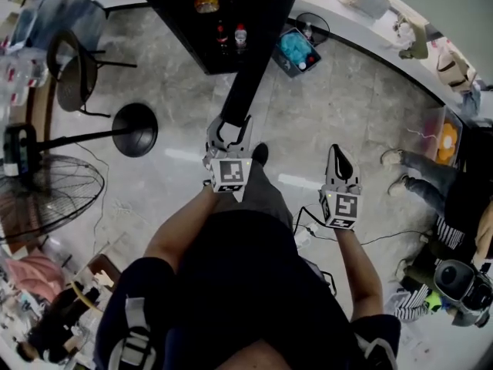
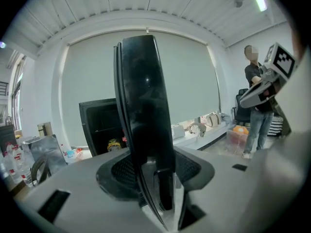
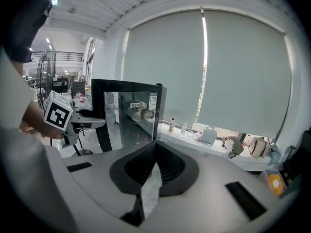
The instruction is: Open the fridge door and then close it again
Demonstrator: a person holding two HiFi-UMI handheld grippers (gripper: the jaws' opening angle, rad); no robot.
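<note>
The black fridge stands at the top of the head view with bottles on its shelves. Its door is swung open toward me, edge-on. My left gripper is clamped on the door's free edge. In the left gripper view the dark door edge rises between the jaws, with the open cabinet behind it. My right gripper hangs shut and empty to the right of the door, over the floor. The right gripper view shows the glass door and the left gripper at it.
A floor fan, a round-based stand and a chair sit to the left. A bin with blue contents is right of the fridge. A long counter with bags curves along the right, where a person stands.
</note>
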